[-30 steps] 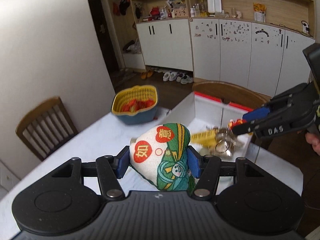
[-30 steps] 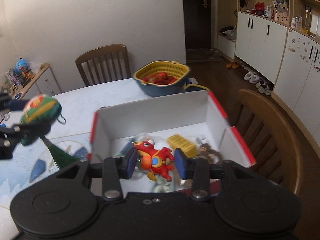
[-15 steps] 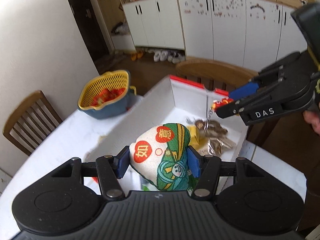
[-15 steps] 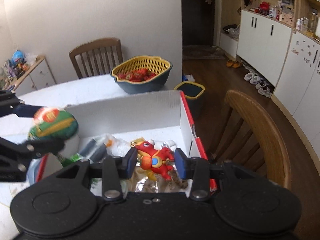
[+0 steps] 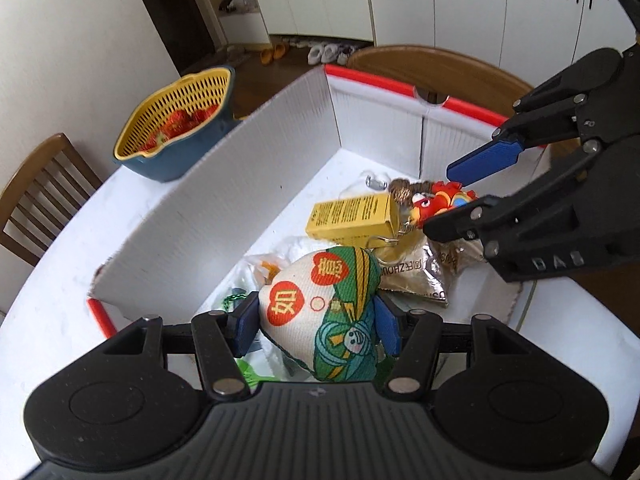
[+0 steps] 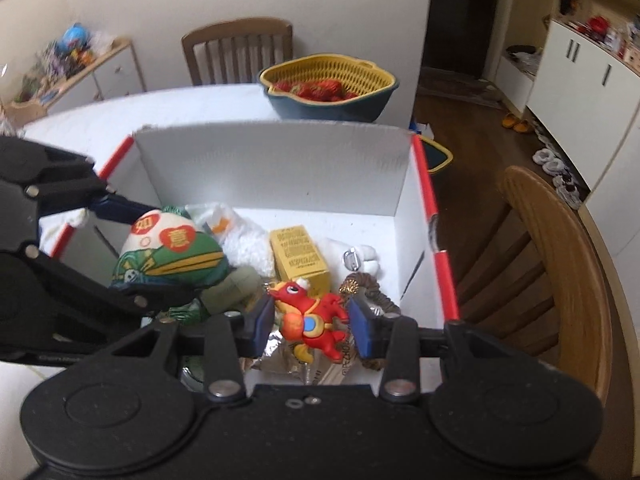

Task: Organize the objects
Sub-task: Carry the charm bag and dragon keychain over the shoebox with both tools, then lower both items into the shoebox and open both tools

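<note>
left claw (image 5: 318, 322) — clamped on pouch (image 5: 320, 312); right claw (image 6: 312, 320) — clamped on red toy (image 6: 314, 320); both over box (image 6: 272, 168)

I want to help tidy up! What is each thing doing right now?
Left gripper: shut on the white and green cloth pouch.
Right gripper: shut on the red dragon toy.
White cardboard box with red rims: open, holding things.
Yellow carton: lying in the box.
Yellow strainer basket: holding strawberries.
</note>
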`<state>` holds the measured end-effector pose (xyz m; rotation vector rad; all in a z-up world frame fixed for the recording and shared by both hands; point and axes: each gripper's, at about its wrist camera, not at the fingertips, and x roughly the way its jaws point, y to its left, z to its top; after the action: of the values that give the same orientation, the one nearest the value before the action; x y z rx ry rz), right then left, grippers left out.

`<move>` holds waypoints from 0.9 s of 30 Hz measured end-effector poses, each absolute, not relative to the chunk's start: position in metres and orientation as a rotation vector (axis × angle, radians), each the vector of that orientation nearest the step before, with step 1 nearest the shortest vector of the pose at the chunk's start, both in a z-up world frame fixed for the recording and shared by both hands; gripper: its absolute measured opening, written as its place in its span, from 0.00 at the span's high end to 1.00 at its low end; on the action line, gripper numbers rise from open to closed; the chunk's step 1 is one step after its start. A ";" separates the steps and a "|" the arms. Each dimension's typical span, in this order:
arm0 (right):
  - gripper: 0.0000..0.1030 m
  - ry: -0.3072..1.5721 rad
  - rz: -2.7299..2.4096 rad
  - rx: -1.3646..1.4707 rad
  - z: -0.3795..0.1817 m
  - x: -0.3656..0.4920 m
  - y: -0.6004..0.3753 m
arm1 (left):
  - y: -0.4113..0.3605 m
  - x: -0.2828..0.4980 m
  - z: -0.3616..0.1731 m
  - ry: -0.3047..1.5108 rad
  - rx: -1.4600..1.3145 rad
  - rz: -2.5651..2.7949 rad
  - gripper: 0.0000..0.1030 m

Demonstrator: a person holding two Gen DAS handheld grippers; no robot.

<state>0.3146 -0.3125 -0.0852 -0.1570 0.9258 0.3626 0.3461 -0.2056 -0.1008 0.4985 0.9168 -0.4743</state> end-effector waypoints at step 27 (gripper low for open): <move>0.49 0.946 0.408 -0.211 -0.107 0.322 -0.313 | -0.207 0.352 -0.114 0.952 0.460 -0.395 0.36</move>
<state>0.3220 -0.3133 -0.1069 -0.2111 0.9465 0.4076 0.3516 -0.2069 -0.1142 0.4596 0.9519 -0.3948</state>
